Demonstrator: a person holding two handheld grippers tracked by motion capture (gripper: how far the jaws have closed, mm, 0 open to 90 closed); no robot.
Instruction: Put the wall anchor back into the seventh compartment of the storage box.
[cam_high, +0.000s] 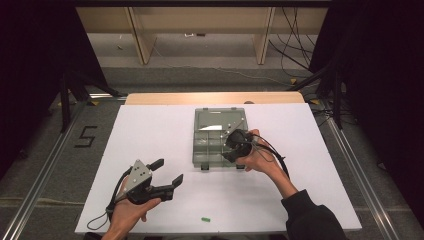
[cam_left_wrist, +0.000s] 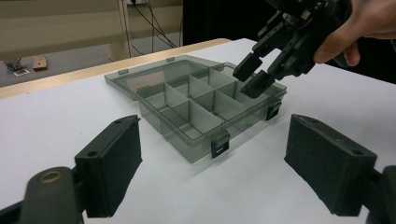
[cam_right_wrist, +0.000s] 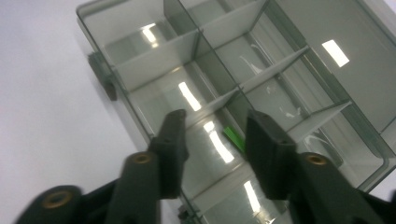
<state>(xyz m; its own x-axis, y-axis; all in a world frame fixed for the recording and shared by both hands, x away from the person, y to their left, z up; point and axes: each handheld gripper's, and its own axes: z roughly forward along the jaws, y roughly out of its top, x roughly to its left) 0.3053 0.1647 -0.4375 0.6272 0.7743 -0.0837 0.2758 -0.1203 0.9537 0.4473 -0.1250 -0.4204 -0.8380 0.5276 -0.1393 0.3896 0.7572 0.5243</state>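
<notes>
A clear grey compartment box (cam_high: 196, 145) lies open mid-table, its lid (cam_high: 220, 117) folded flat behind it. My right gripper (cam_high: 229, 150) hovers over the box's right side, pointing down into it. In the right gripper view its jaws (cam_right_wrist: 215, 119) stand open above a compartment, and a small green piece (cam_right_wrist: 235, 138) shows below them, close to the right jaw and apparently down in the compartment. My left gripper (cam_high: 170, 171) rests at the table's front left, wide open and holding nothing. The left gripper view looks past its jaws (cam_left_wrist: 212, 126) at the box (cam_left_wrist: 154, 123) and the right gripper (cam_left_wrist: 251, 80).
Another small green piece (cam_high: 205, 219) lies on the white table (cam_high: 150, 125) near its front edge. Two black latches hang on the box's front wall. Wooden furniture legs and cables stand on the floor beyond the table's far edge.
</notes>
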